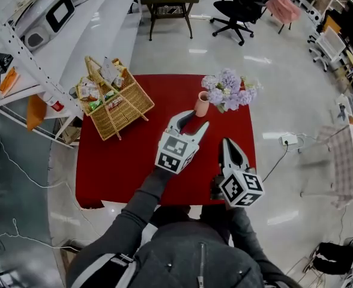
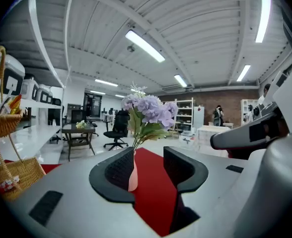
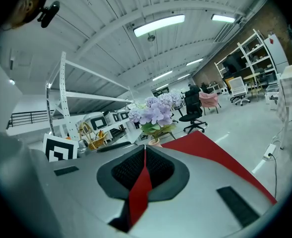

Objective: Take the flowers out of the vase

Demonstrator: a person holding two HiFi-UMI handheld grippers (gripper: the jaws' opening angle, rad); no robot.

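The left gripper (image 1: 191, 120), wide and empty, sat near the vase (image 1: 202, 104); bumping it could topple vase and flowers (image 1: 227, 92). The right gripper (image 1: 229, 144) was closed, empty.

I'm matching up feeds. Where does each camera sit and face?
Head view: on the person's head, steeply down at the table; left gripper, right gripper and sleeves show.
Left gripper view: on the left gripper, along its open jaws toward the vase.
Right gripper view: on the right gripper, along its shut jaws.
Both gripper views share the flowers.
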